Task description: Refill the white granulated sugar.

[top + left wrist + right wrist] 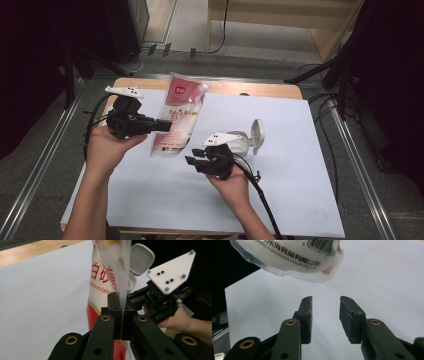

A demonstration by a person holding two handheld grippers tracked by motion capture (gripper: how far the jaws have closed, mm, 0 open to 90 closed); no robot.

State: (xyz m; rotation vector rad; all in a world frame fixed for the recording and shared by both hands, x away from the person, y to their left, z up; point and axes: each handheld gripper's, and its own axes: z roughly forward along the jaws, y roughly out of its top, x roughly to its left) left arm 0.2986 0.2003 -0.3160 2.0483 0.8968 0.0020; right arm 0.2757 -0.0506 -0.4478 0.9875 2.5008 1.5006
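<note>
Soft plastic sugar bag (176, 120), pinched at its side edge by left gripper (119, 315), seems saggy; right gripper (325, 315), jaws spread, should take the bottom corner.

Left gripper (161, 125): held raised in the left hand (107, 145), pointing rightward, jaws clamped together.
Right gripper (192, 156): lower, in the right hand (231, 182), pointing left, jaws parted with nothing between them.
Forearms: entering from the bottom.
</note>
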